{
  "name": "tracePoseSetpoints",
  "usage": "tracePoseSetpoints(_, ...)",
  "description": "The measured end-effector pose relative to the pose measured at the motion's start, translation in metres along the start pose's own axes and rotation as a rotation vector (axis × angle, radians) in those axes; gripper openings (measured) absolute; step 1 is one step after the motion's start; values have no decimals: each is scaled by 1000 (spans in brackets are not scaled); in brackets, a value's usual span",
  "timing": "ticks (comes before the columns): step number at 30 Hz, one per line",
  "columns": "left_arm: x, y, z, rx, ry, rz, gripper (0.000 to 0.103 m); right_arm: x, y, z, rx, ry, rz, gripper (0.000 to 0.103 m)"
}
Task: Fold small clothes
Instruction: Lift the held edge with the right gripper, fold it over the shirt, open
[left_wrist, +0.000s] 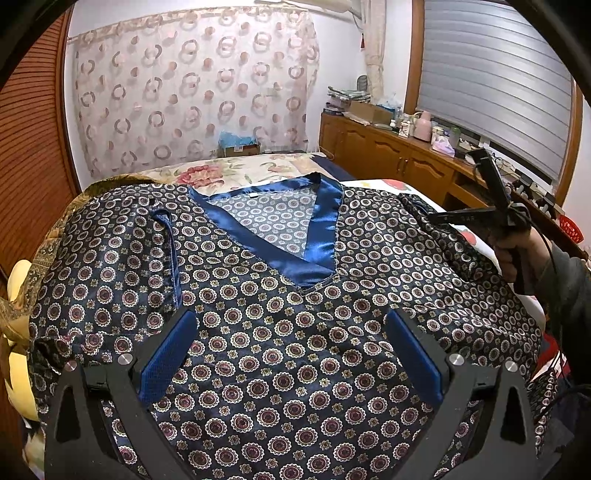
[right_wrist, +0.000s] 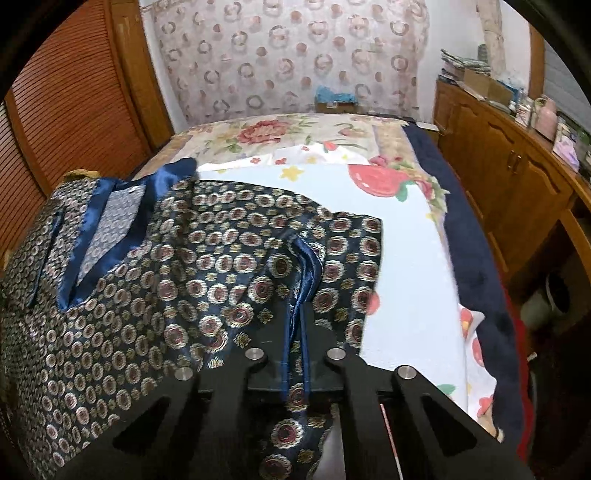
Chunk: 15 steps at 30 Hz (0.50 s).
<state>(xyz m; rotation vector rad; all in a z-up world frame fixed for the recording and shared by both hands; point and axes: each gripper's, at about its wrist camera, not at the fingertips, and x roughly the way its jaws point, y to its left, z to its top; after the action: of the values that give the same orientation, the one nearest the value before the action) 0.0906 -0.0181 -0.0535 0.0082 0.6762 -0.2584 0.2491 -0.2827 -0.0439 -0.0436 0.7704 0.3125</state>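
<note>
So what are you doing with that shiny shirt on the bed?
A person is folding a patterned satin top spread flat on the bed, using a hand-held gripper in each hand. The right gripper is shut on the blue-trimmed edge of one sleeve, ready to fold it in. The left gripper is open above the front of the top, holding nothing.
</note>
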Motion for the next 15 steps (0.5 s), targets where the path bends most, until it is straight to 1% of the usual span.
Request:
tracePoseSetpoints(5,0,2,-1,-5,-1,0,103,-21,21,4,-45,-69,63,1)
tracePoseSetpoints(8,-1,3,-1,-2,-3,1,103,-35,42,10,-87,-111,110,1)
tracePoseSetpoints(12,-3,5,-1,-5,-10,5,103,-48,74,14,-144,-137,183,1)
tracePoseSetpoints(14,-5,7,-1,-10,-13,7,103,-51,87,15,-166,-142,186,1)
tracePoseSetpoints(15,-6,8,-1,-13,-14,9,103,-50,92,16,-176,-142,172,1)
